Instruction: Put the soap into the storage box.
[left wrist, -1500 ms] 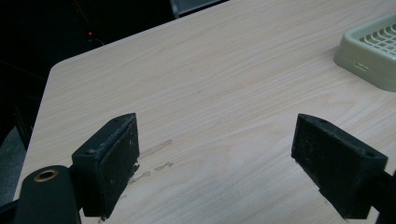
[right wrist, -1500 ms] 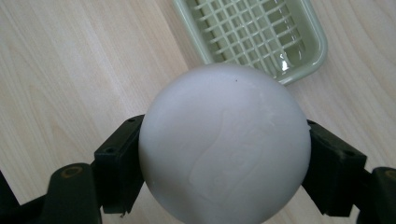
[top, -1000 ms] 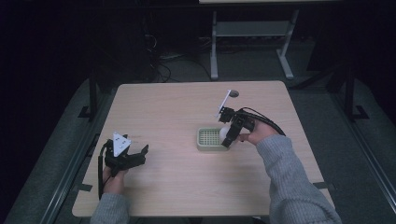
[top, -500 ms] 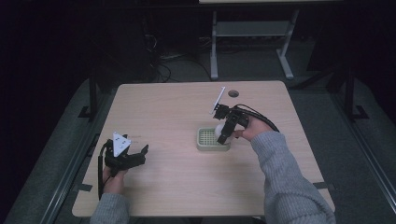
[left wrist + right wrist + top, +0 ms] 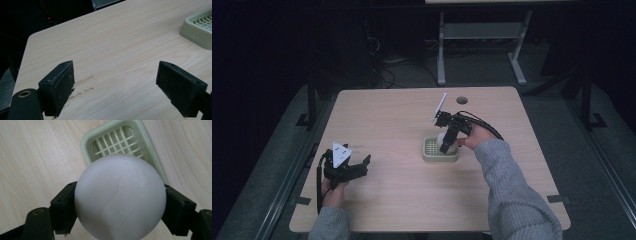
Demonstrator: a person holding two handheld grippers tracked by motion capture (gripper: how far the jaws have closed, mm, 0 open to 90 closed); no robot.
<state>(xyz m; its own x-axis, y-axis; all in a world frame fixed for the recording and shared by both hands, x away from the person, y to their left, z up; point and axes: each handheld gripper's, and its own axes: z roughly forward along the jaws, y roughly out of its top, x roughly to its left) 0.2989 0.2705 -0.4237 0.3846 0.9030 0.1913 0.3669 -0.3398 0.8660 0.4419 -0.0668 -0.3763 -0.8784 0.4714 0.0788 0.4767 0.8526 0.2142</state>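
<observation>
While room lies dark, pale wood table (image 5: pixel 402 200) stands lit, faint smudges near left edge; grey floor around, white desk frame (image 5: pixel 482 35) behind; right gripper (image 5: pixel 446 146) pinches white ball (image 5: pixel 120 200) above green slatted tray (image 5: pixel 430 150); left gripper (image 5: pixel 357 167) spread wide, holding nothing, low over tabletop.

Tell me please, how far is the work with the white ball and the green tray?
Done: right gripper has grasped the white ball. In hand: ball held over the green tray. Left: setting it inside, it seems. Left gripper waits open above the table.
</observation>
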